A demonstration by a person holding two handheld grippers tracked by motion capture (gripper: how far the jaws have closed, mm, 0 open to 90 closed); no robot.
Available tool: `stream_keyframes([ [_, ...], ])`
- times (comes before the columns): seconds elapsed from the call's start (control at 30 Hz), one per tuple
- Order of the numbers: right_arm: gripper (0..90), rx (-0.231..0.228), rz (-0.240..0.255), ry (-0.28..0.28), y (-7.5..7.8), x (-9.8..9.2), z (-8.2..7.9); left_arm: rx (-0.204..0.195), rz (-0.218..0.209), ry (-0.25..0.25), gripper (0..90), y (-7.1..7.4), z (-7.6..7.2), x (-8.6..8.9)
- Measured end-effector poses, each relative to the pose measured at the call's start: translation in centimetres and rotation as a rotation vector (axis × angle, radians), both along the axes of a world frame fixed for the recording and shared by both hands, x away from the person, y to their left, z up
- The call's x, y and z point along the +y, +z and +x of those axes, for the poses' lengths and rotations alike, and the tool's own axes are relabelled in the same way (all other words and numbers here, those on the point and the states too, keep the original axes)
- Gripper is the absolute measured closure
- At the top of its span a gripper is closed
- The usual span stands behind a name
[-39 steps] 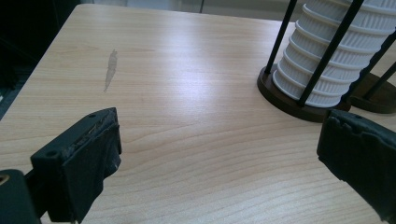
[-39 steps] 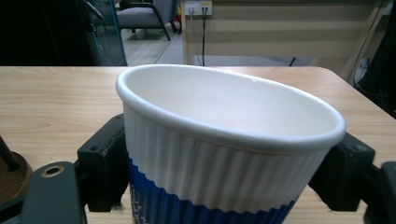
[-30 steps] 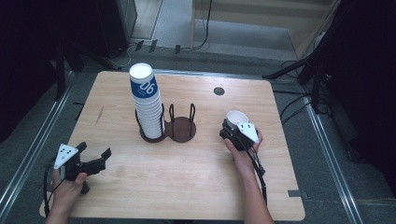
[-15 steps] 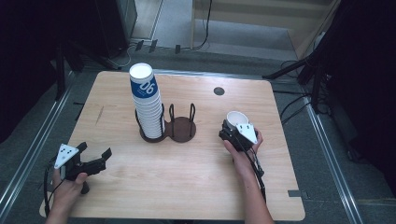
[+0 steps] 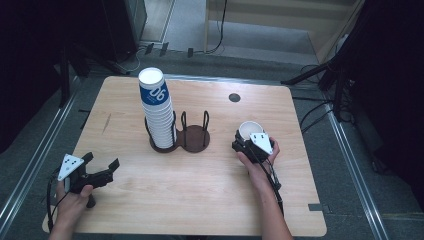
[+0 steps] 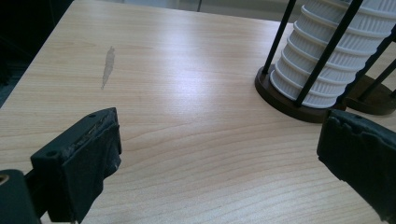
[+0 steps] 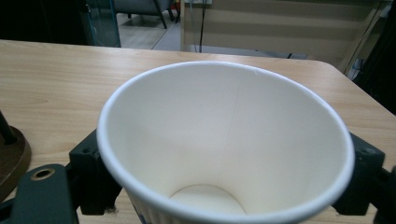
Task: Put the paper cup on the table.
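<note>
White paper cup stands upright on the table, right of the cup holder, between the right gripper's jaws, which have just been opening: release step. Next, back away without tipping it. Left gripper rests spread, empty.

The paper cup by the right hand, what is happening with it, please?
A person holds a hand-held gripper in each hand at a wooden table. The right hand-held gripper has a single white paper cup upright between its jaws, which have just been opening around it. The left hand-held gripper waits open and empty near the table's edge. A tall cup stack stands in one ring of a double holder.
</note>
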State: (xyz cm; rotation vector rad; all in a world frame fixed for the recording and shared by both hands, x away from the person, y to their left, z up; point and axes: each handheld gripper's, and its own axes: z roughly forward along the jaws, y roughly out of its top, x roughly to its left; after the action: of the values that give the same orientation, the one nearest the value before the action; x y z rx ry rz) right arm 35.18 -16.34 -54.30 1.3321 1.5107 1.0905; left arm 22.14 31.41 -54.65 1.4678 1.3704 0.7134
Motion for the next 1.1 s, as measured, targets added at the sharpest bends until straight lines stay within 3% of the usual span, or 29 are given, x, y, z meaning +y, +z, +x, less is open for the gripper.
stream_keyframes([
  [0.73,2.8,0.046,0.03,0.068,1.8,-0.5,-1.0,0.007,0.005,-0.003,0.4,0.0,0.0,-0.1],
  [1.1,2.8,-0.014,0.051,0.12,4.3,-1.0,-2.7,0.008,0.007,-0.006,0.4,-0.1,0.1,-0.1],
])
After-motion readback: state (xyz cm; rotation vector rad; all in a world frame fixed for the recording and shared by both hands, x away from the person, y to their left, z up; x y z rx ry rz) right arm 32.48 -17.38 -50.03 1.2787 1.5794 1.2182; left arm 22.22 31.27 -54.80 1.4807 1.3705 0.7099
